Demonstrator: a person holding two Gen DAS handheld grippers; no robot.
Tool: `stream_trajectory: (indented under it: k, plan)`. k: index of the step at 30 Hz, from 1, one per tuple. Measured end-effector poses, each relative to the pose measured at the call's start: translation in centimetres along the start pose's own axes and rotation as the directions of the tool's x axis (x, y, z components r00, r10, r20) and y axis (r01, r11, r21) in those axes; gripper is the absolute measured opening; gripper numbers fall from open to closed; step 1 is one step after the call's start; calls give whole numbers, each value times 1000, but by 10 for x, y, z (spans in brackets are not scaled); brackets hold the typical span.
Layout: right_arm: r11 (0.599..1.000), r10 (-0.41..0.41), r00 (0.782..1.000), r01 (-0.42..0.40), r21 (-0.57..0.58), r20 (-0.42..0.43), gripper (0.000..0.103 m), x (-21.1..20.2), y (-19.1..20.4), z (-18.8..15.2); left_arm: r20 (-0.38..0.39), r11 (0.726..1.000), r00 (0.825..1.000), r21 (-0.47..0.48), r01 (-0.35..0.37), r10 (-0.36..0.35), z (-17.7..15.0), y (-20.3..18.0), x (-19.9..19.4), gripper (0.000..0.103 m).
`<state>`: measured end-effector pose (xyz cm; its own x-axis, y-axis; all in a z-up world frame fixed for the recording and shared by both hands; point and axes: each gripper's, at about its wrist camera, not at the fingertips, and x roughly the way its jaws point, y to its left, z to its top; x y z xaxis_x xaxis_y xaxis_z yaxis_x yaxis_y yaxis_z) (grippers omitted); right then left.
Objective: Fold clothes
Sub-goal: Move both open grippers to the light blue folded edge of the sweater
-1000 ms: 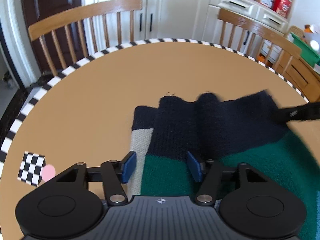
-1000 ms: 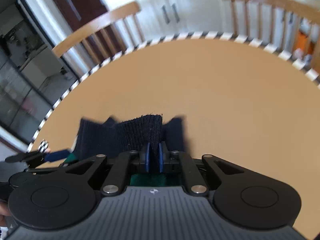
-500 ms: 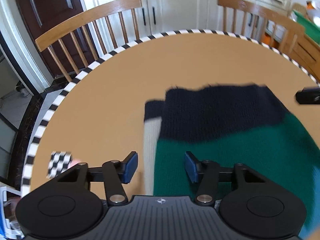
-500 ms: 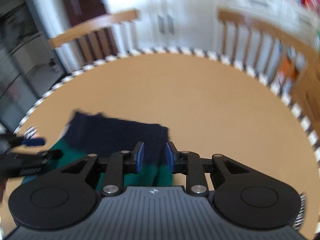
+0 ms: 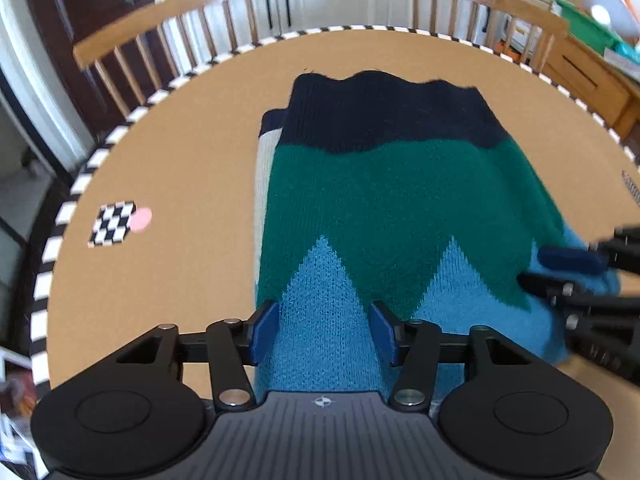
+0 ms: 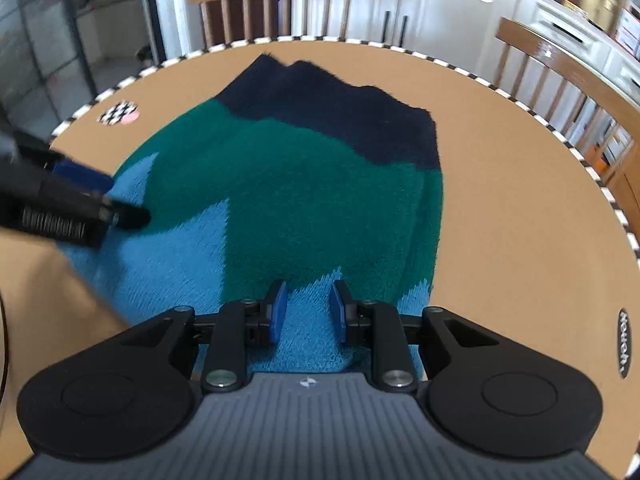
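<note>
A knitted sweater point(image 5: 392, 200) with navy, green and light blue bands lies folded on the round tan table point(image 5: 180, 152); it also shows in the right wrist view point(image 6: 304, 184). A cream layer shows along its left edge. My left gripper point(image 5: 324, 332) is open and empty over the light blue near edge. My right gripper point(image 6: 306, 316) is open and empty over the light blue part near the sweater's right side. Each gripper shows blurred at the side of the other's view.
A checkered marker with a pink dot point(image 5: 118, 222) lies on the table to the left of the sweater. Wooden chairs point(image 5: 168, 40) stand at the far rim of the table. White cabinets point(image 6: 440, 4) line the back wall.
My right gripper let go of the navy hem and opened. Both grippers drew back toward the near edge of the sweater. The sweater now lies flat on the table.
</note>
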<state>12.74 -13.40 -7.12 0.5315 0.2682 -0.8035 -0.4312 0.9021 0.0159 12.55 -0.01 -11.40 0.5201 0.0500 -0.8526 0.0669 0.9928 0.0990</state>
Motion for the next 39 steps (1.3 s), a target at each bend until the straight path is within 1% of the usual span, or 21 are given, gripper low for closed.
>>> stream_trajectory:
  k: [2, 4, 7, 9, 12, 15, 17, 18, 19, 20, 21, 22, 23, 25, 27, 30, 35, 36, 38, 39]
  plan:
    - [999, 13, 1000, -13, 43, 9, 25, 1, -4, 2, 14, 1000, 1000, 3, -13, 13, -3, -3, -2, 56]
    - [997, 17, 1000, -19, 73, 22, 25, -8, -7, 4, 17, 1000, 1000, 3, -13, 13, -4, -1, -8, 56]
    - [992, 13, 996, -25, 124, 90, 27, -39, -3, -5, 31, 1000, 999, 5, -4, 4, -8, 2, -27, 55]
    - [991, 15, 991, -33, 132, 130, 27, -57, 3, -15, 40, 1000, 999, -5, 26, -25, -16, 7, -38, 55]
    - [996, -1, 993, -10, 91, 116, 25, -61, 16, -30, 57, 998, 997, -12, 60, -59, -31, 10, -44, 55]
    - [996, -17, 996, 10, 83, 88, 25, -51, 20, -41, 45, 998, 997, 9, 61, -62, -41, 9, -35, 57]
    - [995, -20, 997, 12, 101, 79, 25, -47, 18, -44, 36, 998, 998, 11, 58, -58, -42, 9, -28, 62]
    - [993, -18, 997, 9, 119, 72, 25, -45, 16, -45, 28, 998, 998, 6, 58, -58, -42, 10, -24, 66]
    - [991, -15, 998, 6, 135, 67, 25, -44, 14, -45, 7, 997, 998, -19, 69, -69, -42, 13, -18, 69]
    - [989, -14, 998, 5, 146, 63, 25, -42, 13, -45, -15, 994, 996, -66, 90, -91, -43, 19, -12, 70]
    - [989, -15, 998, 6, 151, 61, 25, -40, 13, -45, -28, 988, 993, -114, 108, -112, -43, 25, -7, 73]
    - [988, -17, 998, 8, 153, 59, 25, -38, 13, -45, -42, 982, 991, -145, 123, -130, -43, 30, -5, 73]
    - [988, -22, 998, 13, 151, 56, 25, -36, 14, -45, -50, 978, 988, -159, 135, -144, -43, 33, -3, 74]
    - [991, -37, 998, 30, 128, 54, 25, -34, 18, -46, -50, 979, 988, -152, 136, -145, -43, 33, -2, 76]
    - [992, -46, 997, 39, 119, 54, 25, -34, 21, -47, -50, 981, 989, -140, 131, -140, -43, 32, -2, 76]
    - [988, -38, 998, 29, 151, 55, 25, -37, 18, -49, -54, 986, 991, -120, 113, -120, -42, 28, -3, 76]
    - [982, -13, 998, 1, 188, 61, 26, -39, 13, -50, -65, 988, 991, -111, 109, -117, -38, 26, -7, 70]
    - [981, -6, 998, -6, 196, 64, 27, -41, 12, -50, -67, 989, 991, -103, 108, -115, -36, 26, -9, 68]
    - [975, 8, 997, -25, 219, 79, 36, -48, 11, -51, -68, 991, 992, -87, 105, -111, -33, 26, -16, 66]
    - [975, 8, 996, -27, 222, 88, 36, -53, 12, -52, -72, 992, 992, -78, 97, -103, -32, 26, -19, 66]
